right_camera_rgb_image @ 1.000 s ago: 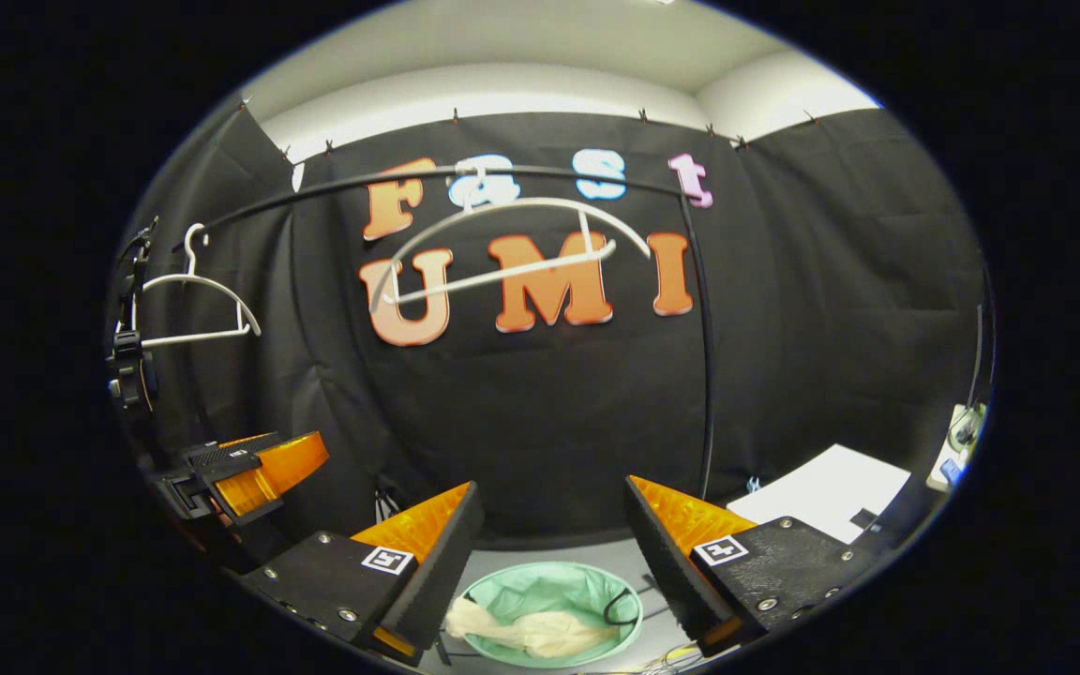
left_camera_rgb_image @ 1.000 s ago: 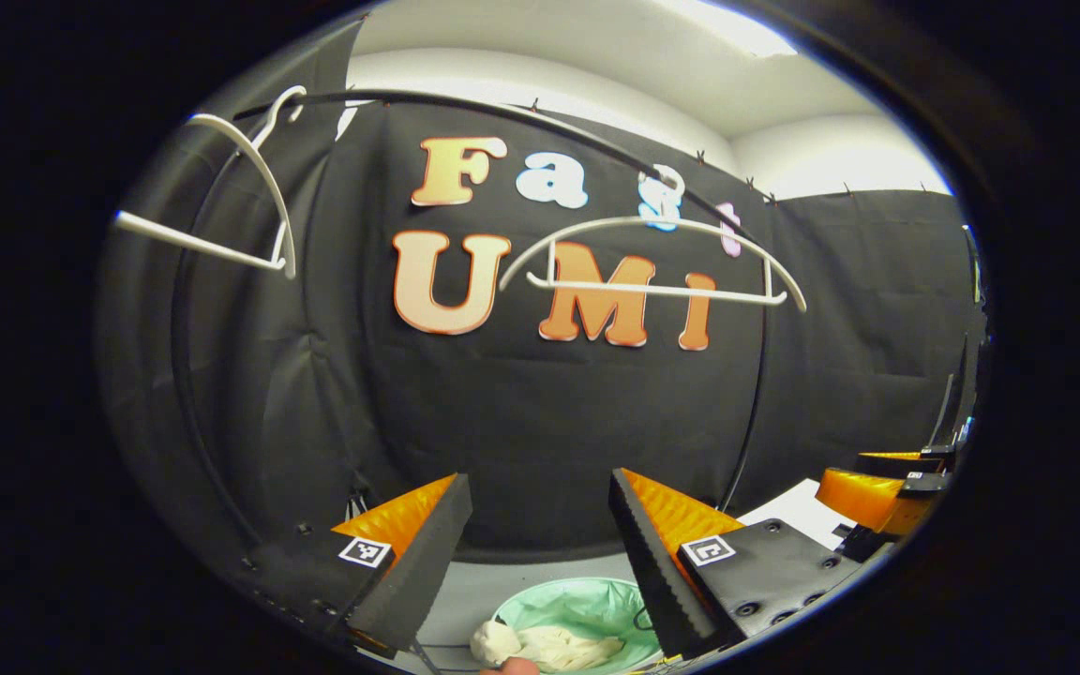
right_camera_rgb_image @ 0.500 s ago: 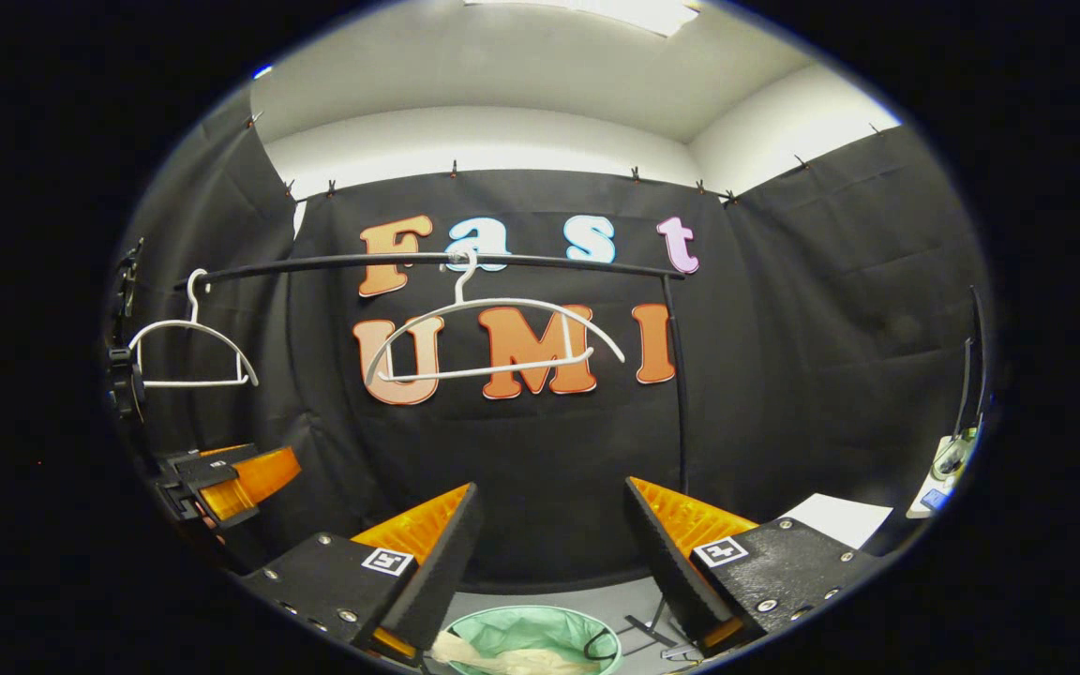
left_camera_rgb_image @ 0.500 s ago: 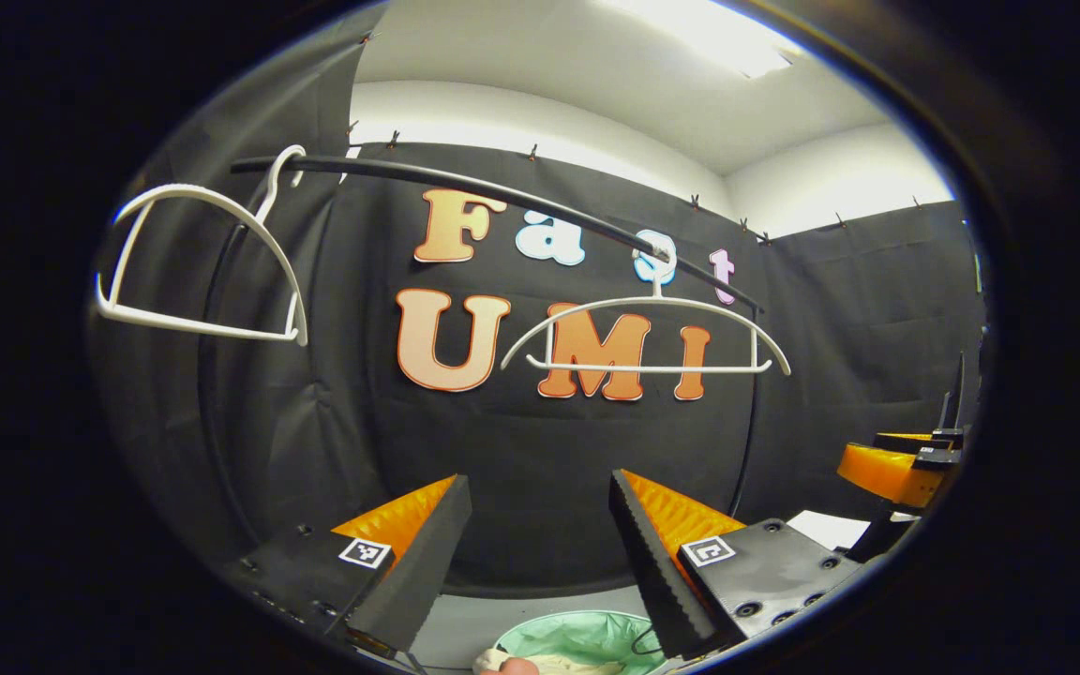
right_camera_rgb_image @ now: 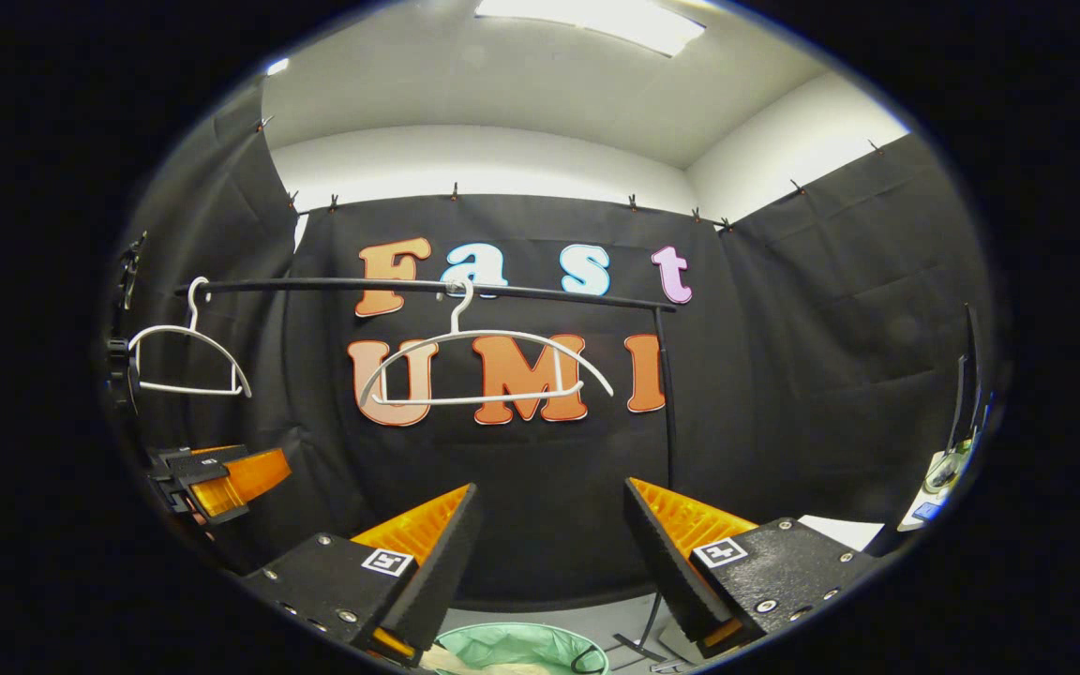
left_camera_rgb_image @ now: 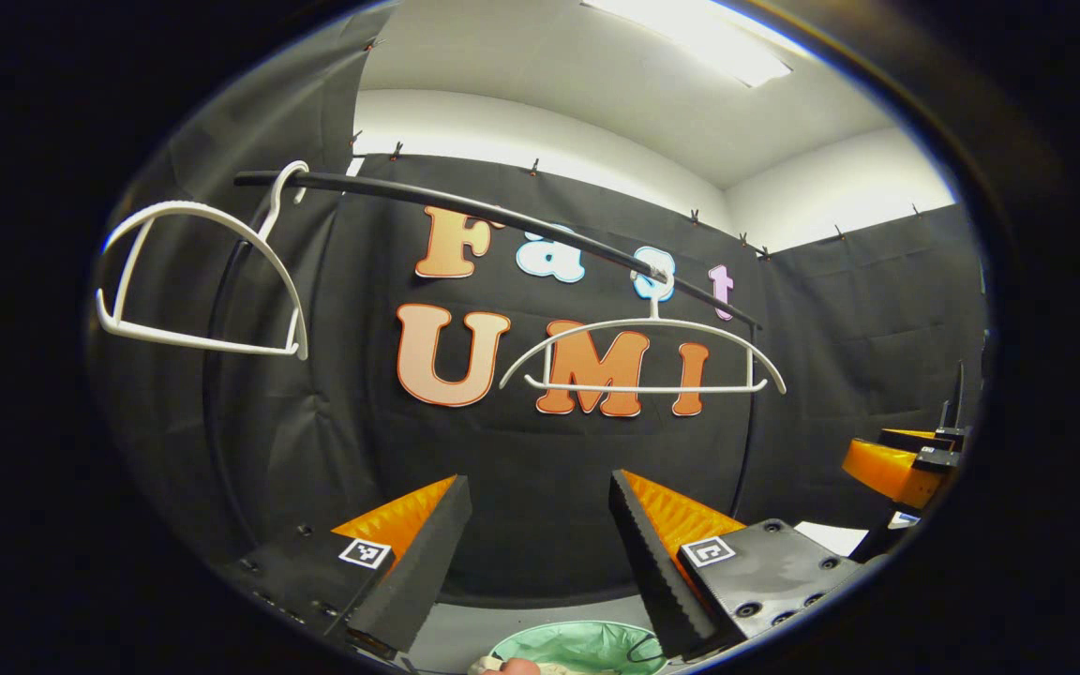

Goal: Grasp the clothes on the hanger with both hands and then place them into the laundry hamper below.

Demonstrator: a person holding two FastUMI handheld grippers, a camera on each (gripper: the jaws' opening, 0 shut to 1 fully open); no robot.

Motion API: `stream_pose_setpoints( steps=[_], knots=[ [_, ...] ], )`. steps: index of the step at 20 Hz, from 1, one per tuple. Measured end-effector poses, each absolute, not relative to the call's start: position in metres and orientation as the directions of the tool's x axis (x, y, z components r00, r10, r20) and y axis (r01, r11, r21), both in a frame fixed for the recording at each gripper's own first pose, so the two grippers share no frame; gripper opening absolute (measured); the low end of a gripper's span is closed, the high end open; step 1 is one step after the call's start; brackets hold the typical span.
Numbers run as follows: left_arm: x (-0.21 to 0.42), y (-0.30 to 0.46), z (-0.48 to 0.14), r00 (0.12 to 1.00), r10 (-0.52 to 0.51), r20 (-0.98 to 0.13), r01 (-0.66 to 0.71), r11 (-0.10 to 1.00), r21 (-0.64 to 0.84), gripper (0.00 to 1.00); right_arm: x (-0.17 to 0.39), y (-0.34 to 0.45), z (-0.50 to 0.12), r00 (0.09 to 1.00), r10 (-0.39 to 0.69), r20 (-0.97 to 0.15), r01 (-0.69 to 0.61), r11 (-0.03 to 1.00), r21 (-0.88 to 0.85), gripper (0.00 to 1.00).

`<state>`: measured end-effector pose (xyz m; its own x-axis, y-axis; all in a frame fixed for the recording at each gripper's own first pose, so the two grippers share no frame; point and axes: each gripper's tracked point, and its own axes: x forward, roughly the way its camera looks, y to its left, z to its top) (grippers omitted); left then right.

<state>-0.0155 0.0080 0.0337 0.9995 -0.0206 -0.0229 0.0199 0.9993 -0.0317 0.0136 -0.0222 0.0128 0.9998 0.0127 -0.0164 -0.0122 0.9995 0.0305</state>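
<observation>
L gripper (left_camera_rgb_image: 540,553): fingers apart, wide gap, nothing between them. Seen in L gripper view at bottom, aimed at the far cloth wall.

R gripper (right_camera_rgb_image: 549,558): fingers apart too, nothing held. In L gripper view the R gripper (left_camera_rgb_image: 892,469) shows at far right edge; its finger gap cannot be judged from there. In R gripper view the L gripper (right_camera_rgb_image: 221,473) sits at low left, same problem.

Clothes rail (left_camera_rgb_image: 502,217): dark bar running across upper part of scene, w/ upright post on the right end (right_camera_rgb_image: 667,394).

Hangers: both white, both bare.
- Hanger A (left_camera_rgb_image: 643,361), near centre-right in L gripper view, hooked on rail, hanging about level. Same one at centre in R gripper view (right_camera_rgb_image: 484,370).
- Hanger B (left_camera_rgb_image: 202,272), at left end of rail, close to the L camera, turned at an angle. In R gripper view (right_camera_rgb_image: 188,361) it hangs far left.

Hamper (left_camera_rgb_image: 587,647): pale green liner, on the floor below the rail, at bottom edge between the L fingers. Also at bottom of R gripper view (right_camera_rgb_image: 521,647).

Clothes (right_camera_rgb_image: 488,667): pale cream fabric, a sliver visible inside hamper at bottom edge. In L gripper view a thin strip of the same (left_camera_rgb_image: 559,667).

Fingertip (left_camera_rgb_image: 512,667) of a person pokes in at bottom edge, L gripper view.

White sheet (right_camera_rgb_image: 840,532) on floor, right side.
</observation>
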Motion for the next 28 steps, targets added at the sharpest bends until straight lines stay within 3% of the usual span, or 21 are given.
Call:
stream_pose_setpoints(
  steps=[1,2,3,28],
  knots=[
    [-0.016,0.008,0.035,1.0,-0.023,-0.02,0.022,0.999,-0.031,0.97,0.015,-0.022,0.01,1.0,0.014,-0.023,-0.013,0.999,0.03,0.93],
    [-0.015,0.008,0.036,1.0,-0.023,-0.018,0.023,0.999,-0.032,0.97,0.015,-0.021,0.008,0.999,0.017,-0.029,-0.016,0.999,0.031,1.0],
    [-0.016,0.008,0.035,1.0,-0.023,-0.015,0.022,0.999,-0.035,0.97,0.015,-0.02,0.007,0.999,0.019,-0.031,-0.018,0.999,0.032,0.93],
    [-0.006,0.001,0.031,0.999,-0.036,-0.019,0.035,0.999,-0.035,0.97,0.027,-0.015,-0.01,0.997,0.037,-0.07,-0.035,0.999,0.031,0.93]
  ],
)
